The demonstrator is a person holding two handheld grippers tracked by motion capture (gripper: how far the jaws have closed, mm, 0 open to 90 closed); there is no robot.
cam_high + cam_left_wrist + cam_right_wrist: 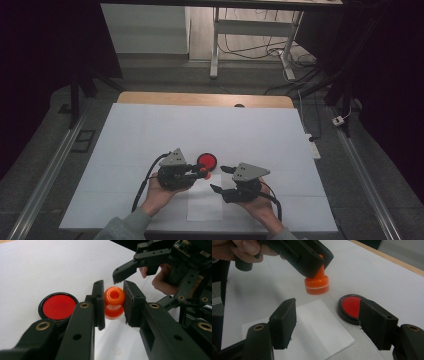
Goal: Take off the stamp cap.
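Observation:
My left gripper (113, 293) is shut on the knob of an orange stamp (114, 302) and holds it a little above the white table, base down. In the right gripper view the stamp (317, 283) hangs from the left gripper's fingers (307, 257). A round red ink pad (207, 161) in a black rim lies just beyond the stamp (203, 173). My right gripper (221, 179) stands open to the right of the stamp. Nothing is between its jaws, which frame a white paper sheet (312, 332) and the pad (350, 306).
The paper sheet (205, 202) lies near the table's front edge between my two hands. The white table cover (150, 135) stretches bare to the back and sides. Beyond it stand a wooden strip (200, 98), desk legs and floor cables.

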